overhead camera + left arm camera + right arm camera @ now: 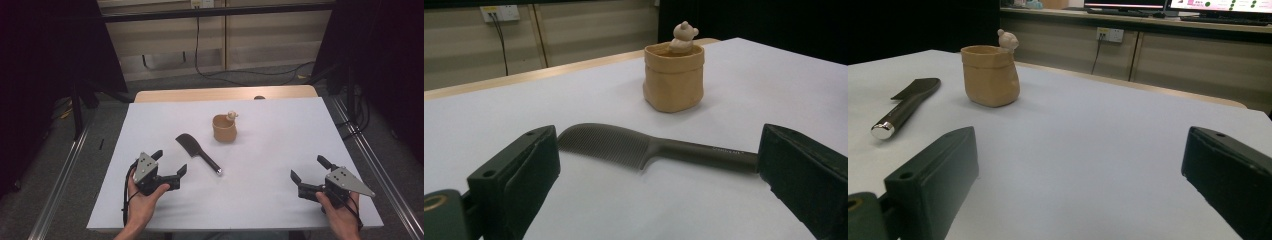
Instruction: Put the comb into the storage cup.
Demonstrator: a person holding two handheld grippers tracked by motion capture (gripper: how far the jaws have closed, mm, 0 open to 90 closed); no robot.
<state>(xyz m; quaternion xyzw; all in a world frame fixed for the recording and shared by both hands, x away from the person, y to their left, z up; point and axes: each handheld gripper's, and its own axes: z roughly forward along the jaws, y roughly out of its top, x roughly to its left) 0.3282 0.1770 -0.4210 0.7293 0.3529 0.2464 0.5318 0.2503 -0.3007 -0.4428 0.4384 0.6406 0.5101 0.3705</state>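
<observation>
A dark comb with a metal-tipped handle lies flat near the middle of the white table. Behind it stands a tan pot with a small bear figure on its rim. My left gripper rests at the front left, open, its jaws pointing toward the comb and pot. Near the front right, my right gripper is open and holds nothing; the pot and comb lie to its left.
The white sheet covers a wooden table whose far edge shows. Metal rails run along both sides on the floor. Cables lie on the floor beyond the table. Bare sheet spreads between the two grippers.
</observation>
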